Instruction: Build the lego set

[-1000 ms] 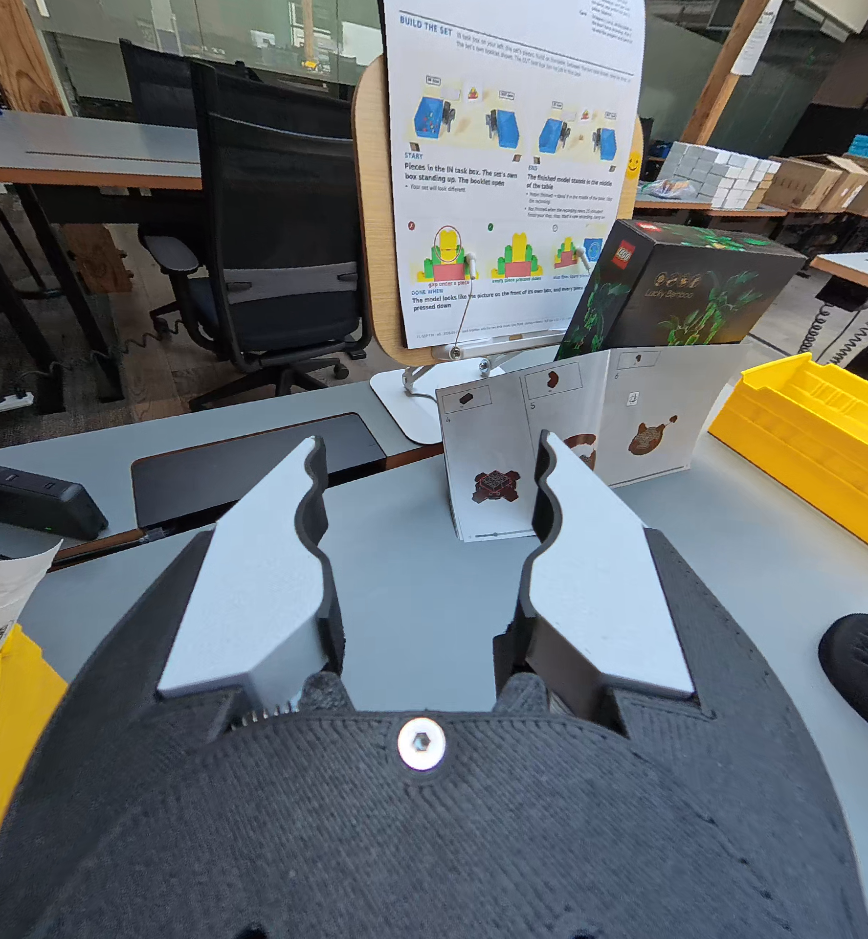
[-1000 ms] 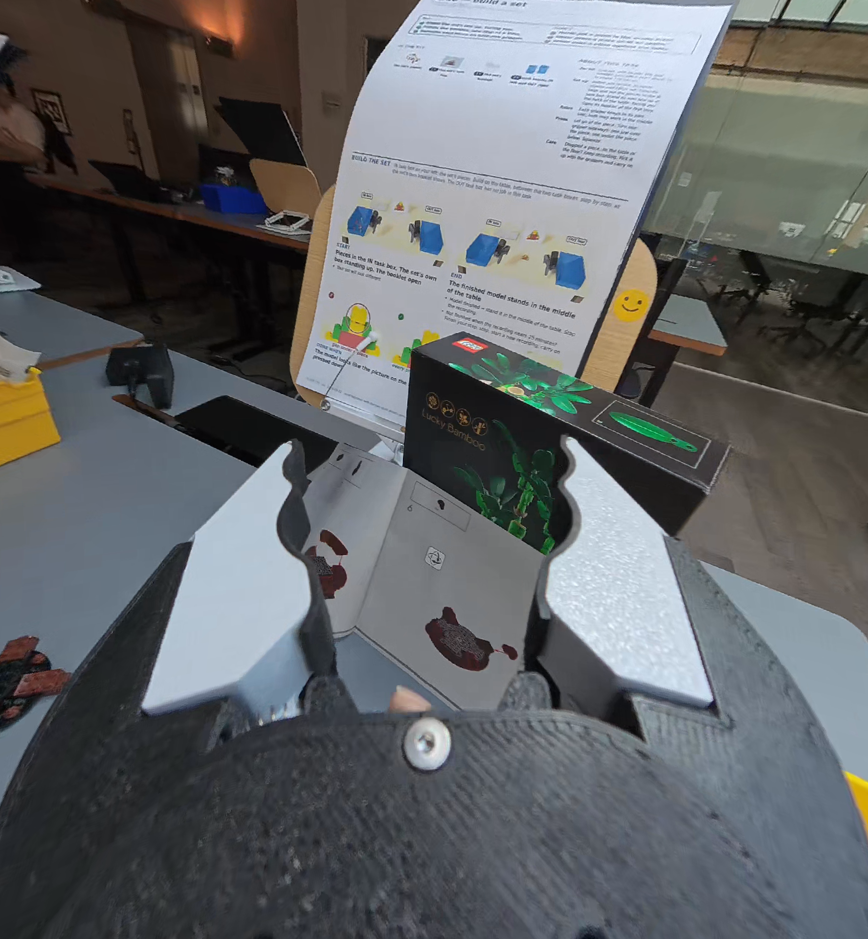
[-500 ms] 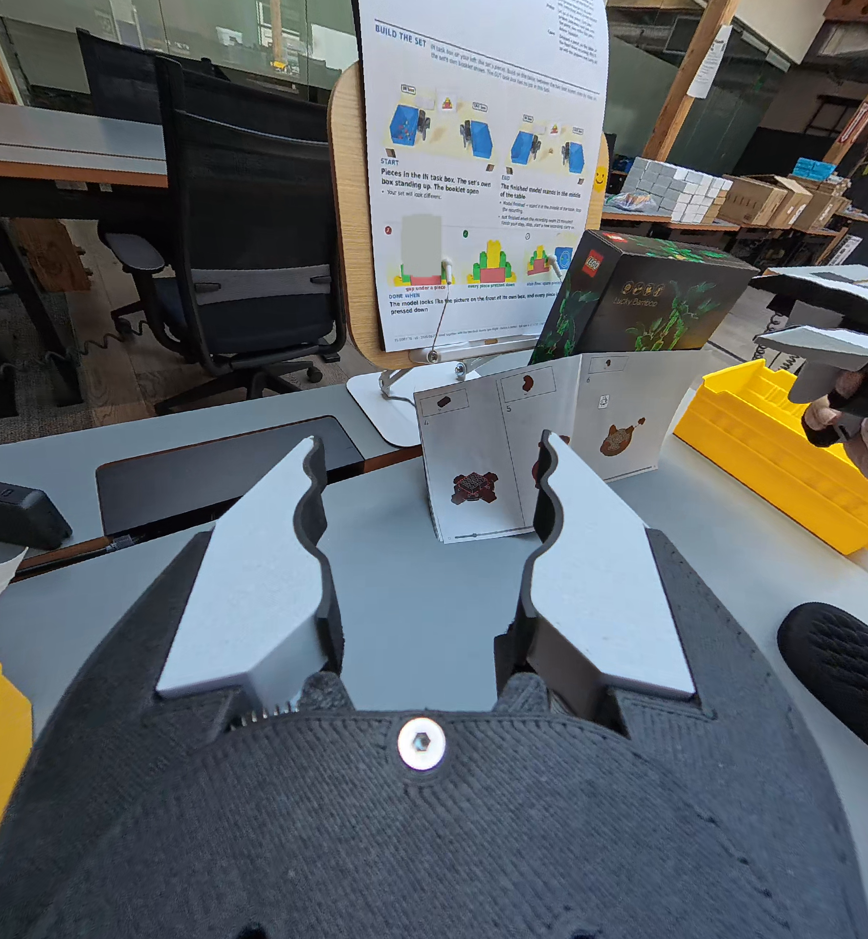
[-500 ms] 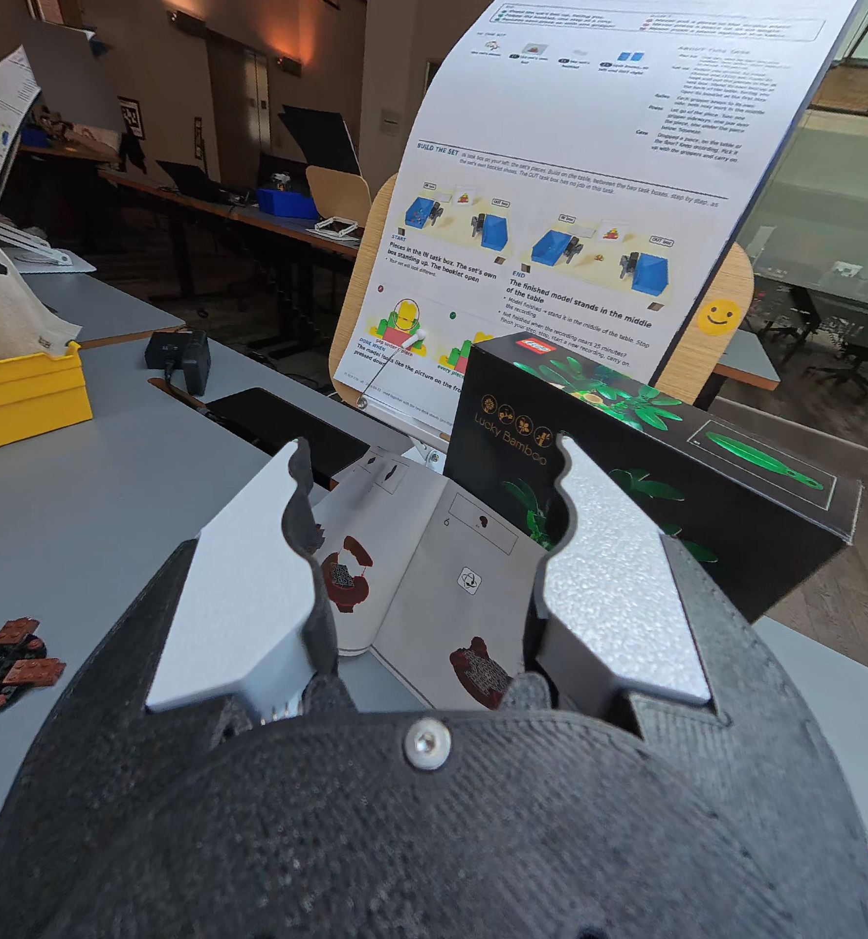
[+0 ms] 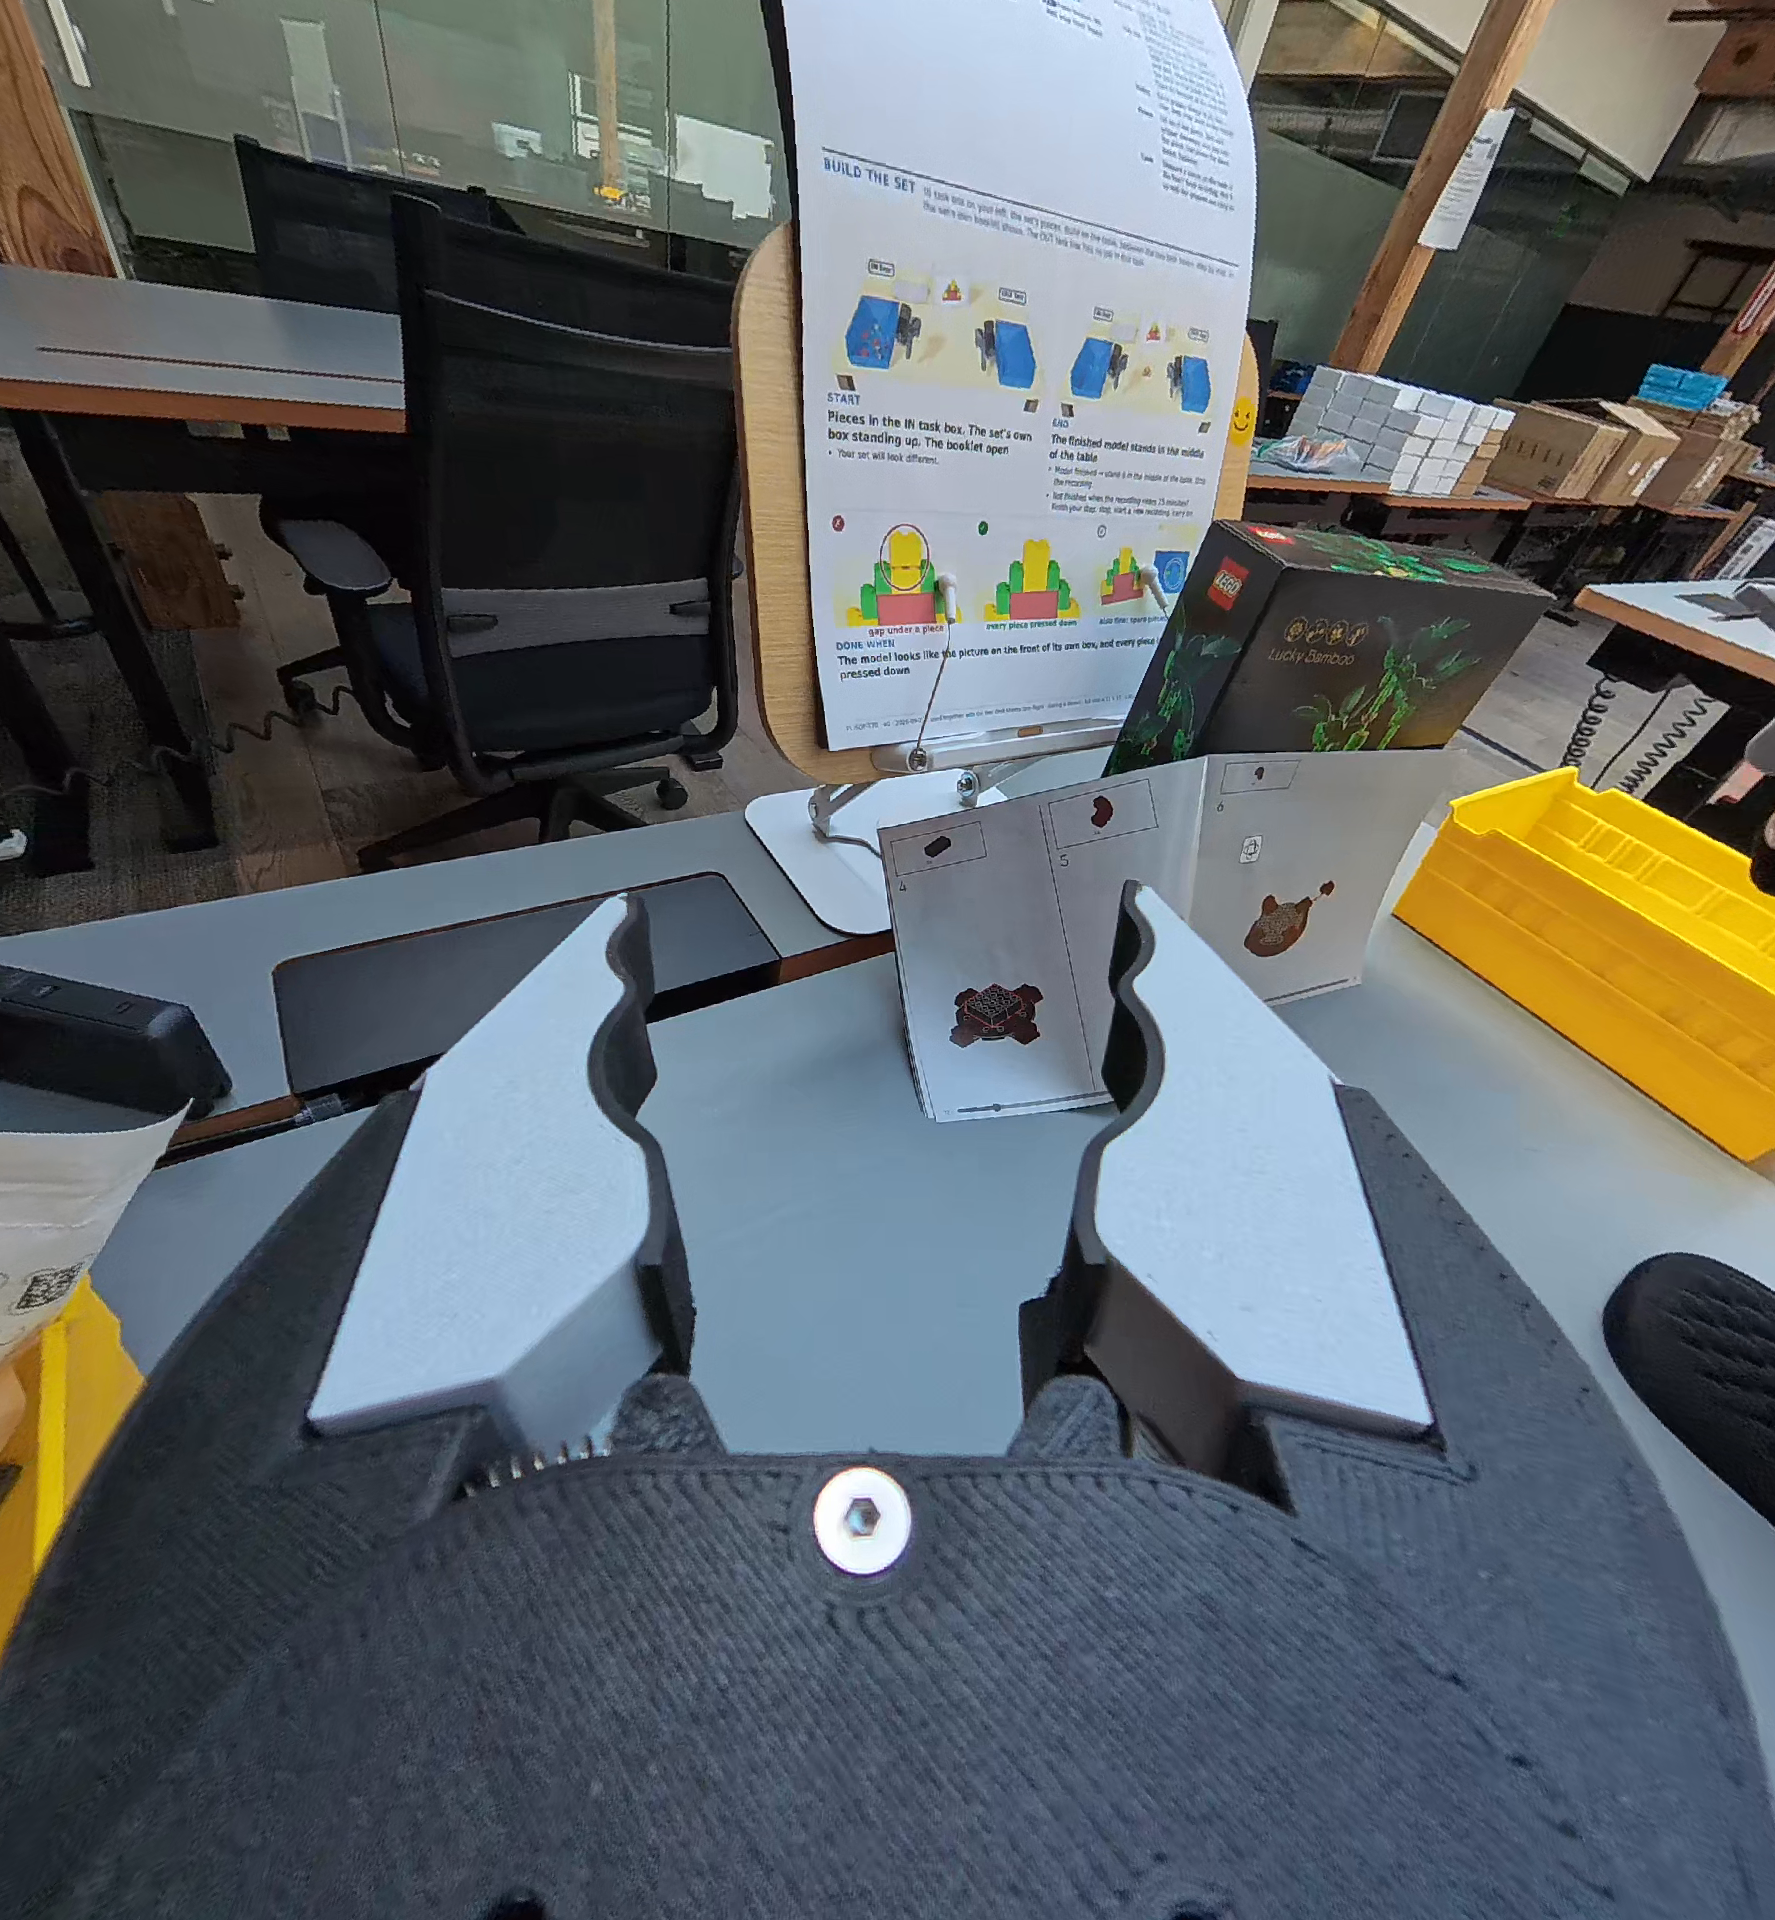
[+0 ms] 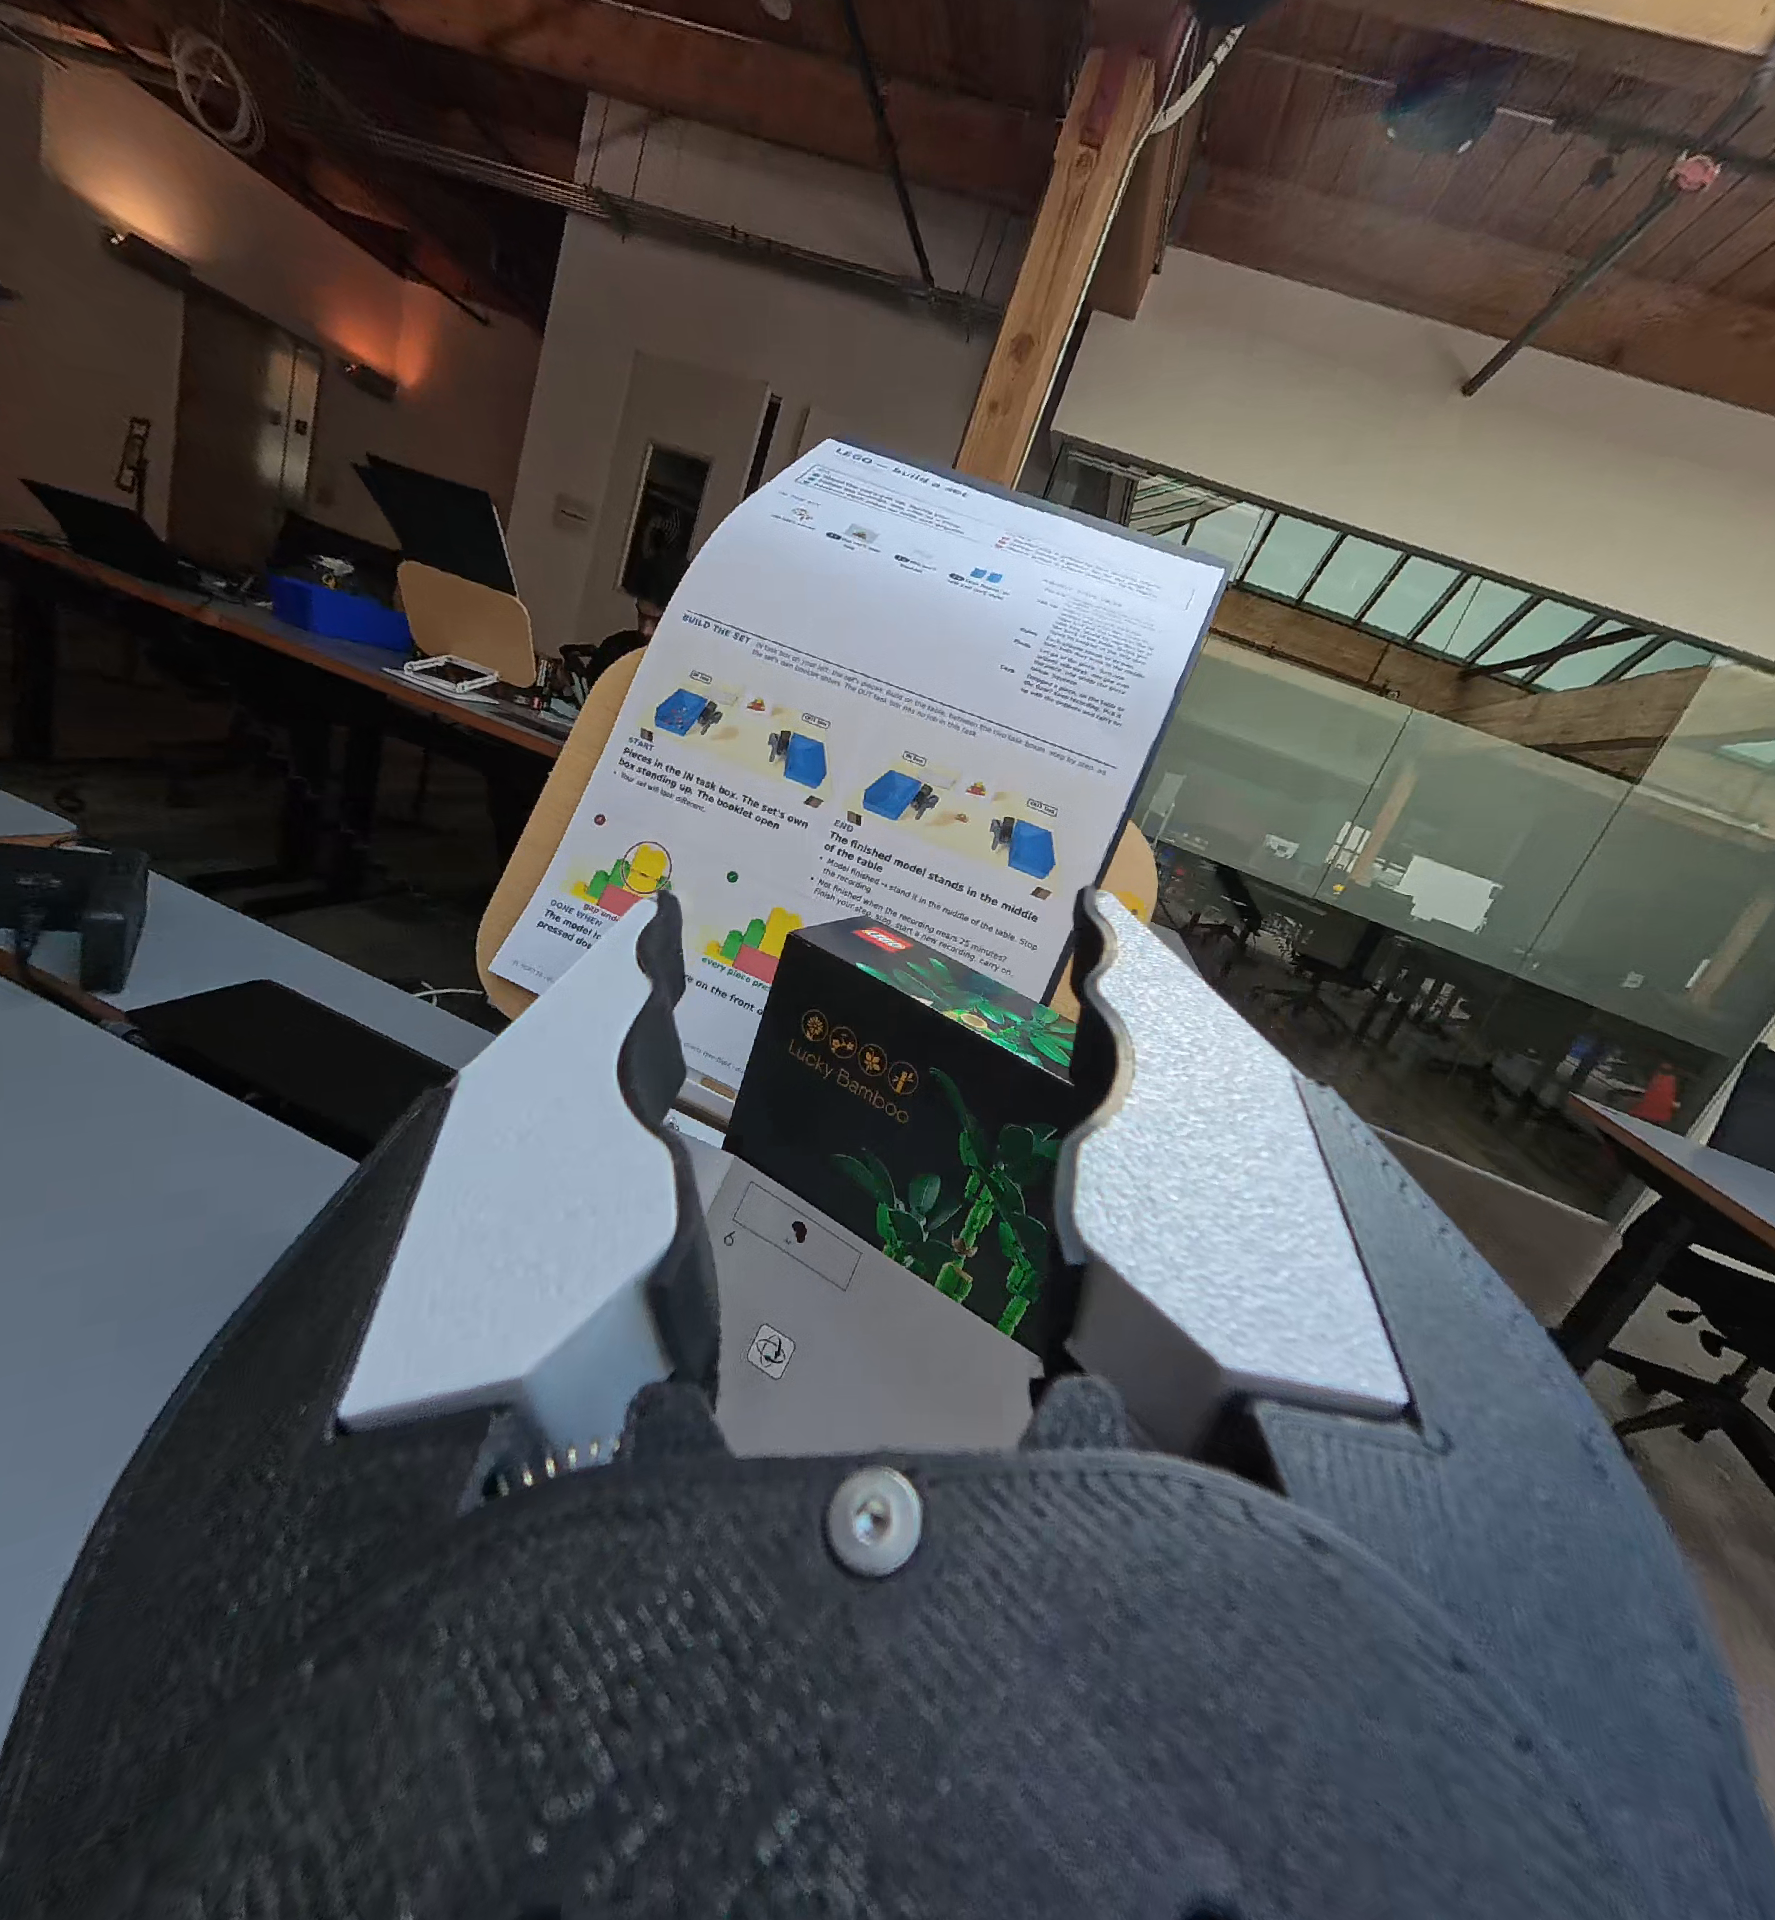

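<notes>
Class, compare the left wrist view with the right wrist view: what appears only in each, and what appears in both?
Only the left wrist view shows the yellow bin, the black office chair, and the open left hand-held gripper. Only the right wrist view shows the ceiling beams, the blue box on a far desk, and the open right hand-held gripper. Both show the dark set box, the booklet and the instruction sheet.

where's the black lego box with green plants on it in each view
Left wrist view: the black cardboard box printed with green plants stands upper right, behind the open white instruction booklet.
Right wrist view: the same box sits at centre, framed between the open right gripper fingers.
Shared landmark: the large white printed instruction sheet on a wooden stand, directly behind the box.
</notes>
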The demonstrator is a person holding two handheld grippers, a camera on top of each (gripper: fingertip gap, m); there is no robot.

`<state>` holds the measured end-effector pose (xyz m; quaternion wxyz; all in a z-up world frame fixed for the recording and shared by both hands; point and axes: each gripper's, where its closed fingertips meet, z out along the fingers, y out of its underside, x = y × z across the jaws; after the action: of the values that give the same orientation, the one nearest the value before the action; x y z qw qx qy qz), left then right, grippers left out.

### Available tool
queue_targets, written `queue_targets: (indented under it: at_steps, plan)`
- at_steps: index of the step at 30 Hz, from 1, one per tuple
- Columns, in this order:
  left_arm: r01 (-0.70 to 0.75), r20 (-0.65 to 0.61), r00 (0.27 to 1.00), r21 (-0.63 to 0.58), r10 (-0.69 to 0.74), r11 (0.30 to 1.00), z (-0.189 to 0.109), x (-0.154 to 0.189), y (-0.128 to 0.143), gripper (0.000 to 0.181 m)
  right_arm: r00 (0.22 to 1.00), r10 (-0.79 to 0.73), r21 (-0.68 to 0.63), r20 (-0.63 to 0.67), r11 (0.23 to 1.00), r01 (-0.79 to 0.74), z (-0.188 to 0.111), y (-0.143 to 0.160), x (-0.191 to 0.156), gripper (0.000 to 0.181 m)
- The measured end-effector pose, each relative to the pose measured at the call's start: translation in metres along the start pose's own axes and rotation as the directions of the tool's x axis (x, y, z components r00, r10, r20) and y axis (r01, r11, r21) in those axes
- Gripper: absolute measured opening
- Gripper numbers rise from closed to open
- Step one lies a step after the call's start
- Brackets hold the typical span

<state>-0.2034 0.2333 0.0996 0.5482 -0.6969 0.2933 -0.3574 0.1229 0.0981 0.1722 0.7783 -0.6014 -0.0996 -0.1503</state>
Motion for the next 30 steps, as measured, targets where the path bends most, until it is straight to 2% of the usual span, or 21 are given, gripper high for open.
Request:
queue_targets:
  at_steps: [2, 3, 7, 11, 14, 25, 30]
  plan:
    - [0.012, 0.008, 1.0, 0.009, -0.012, 1.0, -0.004, -0.003, -0.003, 0.091, 0.999, 0.035, 0.0, 0.009, 0.999, -0.035, 0.001, -0.001, -0.005, 0.066]
    - [0.017, 0.008, 1.0, 0.014, -0.017, 1.0, -0.006, -0.004, -0.004, 0.092, 0.998, 0.055, 0.006, 0.033, 0.998, -0.055, 0.001, -0.002, -0.01, 0.056]
    - [0.021, 0.005, 1.0, 0.038, -0.021, 0.999, -0.018, -0.006, -0.012, 0.096, 0.993, 0.089, 0.038, 0.075, 0.995, -0.092, 0.001, -0.006, -0.027, 0.04]
    - [0.033, -0.009, 0.999, 0.076, -0.032, 0.997, -0.027, -0.005, -0.022, 0.096, 0.996, 0.044, 0.013, 0.072, 0.999, -0.045, 0.006, -0.001, -0.037, 0.042]
    - [0.032, -0.019, 0.999, 0.075, -0.031, 0.997, -0.028, -0.002, -0.022, 0.096, 0.993, 0.086, 0.024, 0.081, 0.996, -0.088, 0.009, 0.0, -0.041, 0.043]
    - [0.045, -0.051, 0.998, 0.052, -0.043, 0.998, -0.02, 0.006, -0.017, 0.097, 0.992, 0.111, -0.018, 0.061, 0.994, -0.11, 0.011, 0.012, -0.025, 0.041]
    - [0.043, -0.046, 0.998, 0.02, -0.042, 0.999, -0.016, 0.006, -0.012, 0.097, 0.993, 0.07, -0.112, 0.093, 0.992, -0.06, 0.015, 0.027, -0.026, 0.04]
